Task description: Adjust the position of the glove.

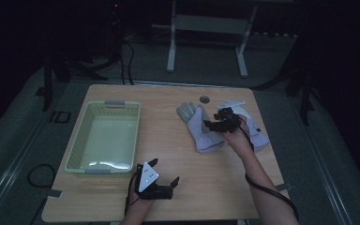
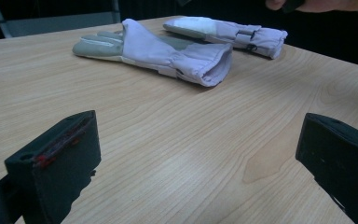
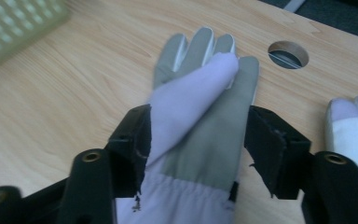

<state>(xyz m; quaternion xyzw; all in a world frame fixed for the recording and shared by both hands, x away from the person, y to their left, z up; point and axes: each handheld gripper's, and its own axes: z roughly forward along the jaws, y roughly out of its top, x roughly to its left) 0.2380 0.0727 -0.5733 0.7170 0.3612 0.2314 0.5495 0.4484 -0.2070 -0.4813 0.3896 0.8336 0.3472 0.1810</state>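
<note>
glove (image 3: 200, 116): on worktop (image 1: 168, 150), beside second glove (image 1: 255, 131) | soft, light, limp fabric, likely folds when lifted | hold: palm near cuff | right tongs (image 3: 198, 140): astride palm, pads touching its edges, seemingly not clamped | left tongs (image 2: 200, 154): apart, empty

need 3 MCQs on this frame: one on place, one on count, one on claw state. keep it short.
1. Where is the basket?
A. on the table's left side
B. on the floor
C. on top of a glove

2. How many gloves lie on the table?
A. one
B. two
C. four

3. How does the right claw stand?
A. clamped shut in the air, nothing between its jaws
B. inside the basket
C. with one jaw on each side of the near glove

Answers:
1 A, the high view shows it left of the gloves.
2 B, the near glove and the far glove lie side by side.
3 C, the right gripper view shows the jaws flanking the glove's palm.
</note>
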